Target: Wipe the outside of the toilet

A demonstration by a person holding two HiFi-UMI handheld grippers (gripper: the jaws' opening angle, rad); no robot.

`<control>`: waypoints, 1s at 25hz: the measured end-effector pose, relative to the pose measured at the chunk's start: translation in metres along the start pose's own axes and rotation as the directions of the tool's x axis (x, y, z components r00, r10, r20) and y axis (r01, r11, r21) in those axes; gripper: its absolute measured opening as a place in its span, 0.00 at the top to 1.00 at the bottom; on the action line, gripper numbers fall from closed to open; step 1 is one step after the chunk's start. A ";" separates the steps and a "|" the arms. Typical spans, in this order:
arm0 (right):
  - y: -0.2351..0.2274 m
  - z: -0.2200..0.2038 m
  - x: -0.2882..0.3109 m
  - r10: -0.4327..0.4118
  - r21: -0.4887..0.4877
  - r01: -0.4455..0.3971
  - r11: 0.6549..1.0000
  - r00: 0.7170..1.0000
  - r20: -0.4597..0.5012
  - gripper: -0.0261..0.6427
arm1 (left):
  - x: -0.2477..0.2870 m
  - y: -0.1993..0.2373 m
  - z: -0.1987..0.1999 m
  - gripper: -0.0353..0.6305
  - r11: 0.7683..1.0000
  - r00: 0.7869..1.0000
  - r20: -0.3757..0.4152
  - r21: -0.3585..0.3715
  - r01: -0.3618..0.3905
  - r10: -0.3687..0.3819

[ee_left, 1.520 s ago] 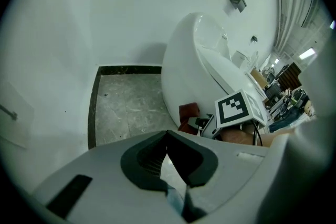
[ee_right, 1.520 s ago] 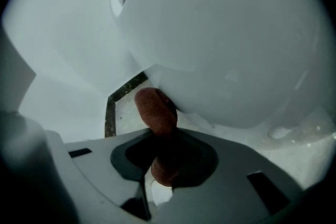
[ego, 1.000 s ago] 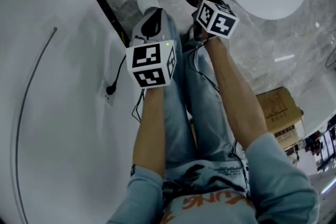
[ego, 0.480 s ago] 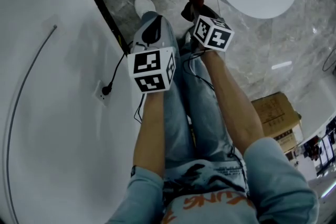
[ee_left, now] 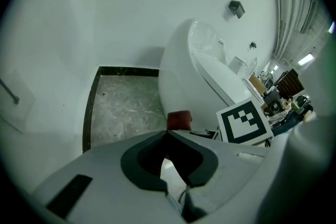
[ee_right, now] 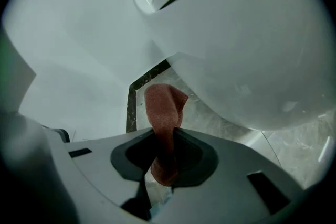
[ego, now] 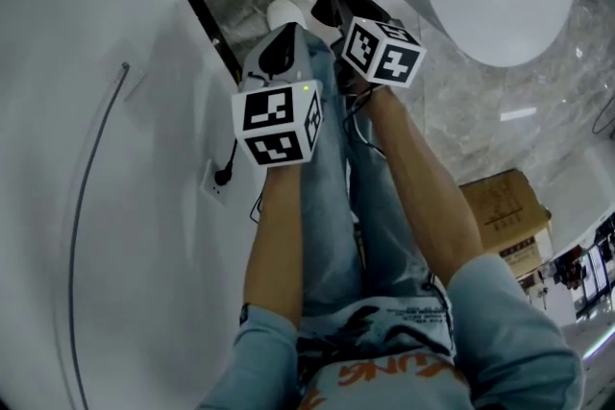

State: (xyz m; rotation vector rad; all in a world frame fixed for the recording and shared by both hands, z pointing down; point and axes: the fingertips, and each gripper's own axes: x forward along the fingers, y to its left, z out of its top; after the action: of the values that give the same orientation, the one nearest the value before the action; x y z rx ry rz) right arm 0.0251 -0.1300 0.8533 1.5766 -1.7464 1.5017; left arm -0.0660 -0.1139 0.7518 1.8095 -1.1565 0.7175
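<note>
R tool point(ee_right: 167, 136) grips cloth point(ee_right: 163, 107), toilet point(ee_right: 247, 50) close ahead.

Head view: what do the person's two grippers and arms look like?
The left gripper and right gripper have pale grey shells with dark padded recesses around the jaws. Each carries a white cube printed with black square markers, and the left one shows a small green light. Thin black cables trail from them. The person wears light blue sleeves pushed above the elbow.

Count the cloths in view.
1: a red cloth pinched in the right gripper, close to the toilet. The left gripper is shut on nothing. Others could be hidden.
</note>
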 end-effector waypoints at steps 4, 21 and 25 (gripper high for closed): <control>0.012 0.017 0.029 -0.017 0.003 0.017 1.000 1.000 -0.024 0.85 | 0.010 0.022 0.018 0.95 1.000 1.000 -0.028 -0.008 0.008 -0.009; 0.004 0.104 0.129 -0.146 0.154 0.134 0.979 0.987 0.065 0.85 | 0.069 0.089 0.064 0.95 0.998 0.993 -0.101 -0.005 0.064 -0.064; 0.003 0.117 0.137 -0.183 0.157 0.168 0.973 0.979 0.087 0.85 | 0.069 0.102 0.065 0.95 0.998 0.991 -0.112 -0.014 0.067 -0.068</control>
State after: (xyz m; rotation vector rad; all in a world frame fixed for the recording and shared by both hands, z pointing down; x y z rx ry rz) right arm 0.0219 -0.2980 0.9179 1.8585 -1.5282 1.5191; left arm -0.1292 -0.2216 0.8125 1.7680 -1.0187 0.7631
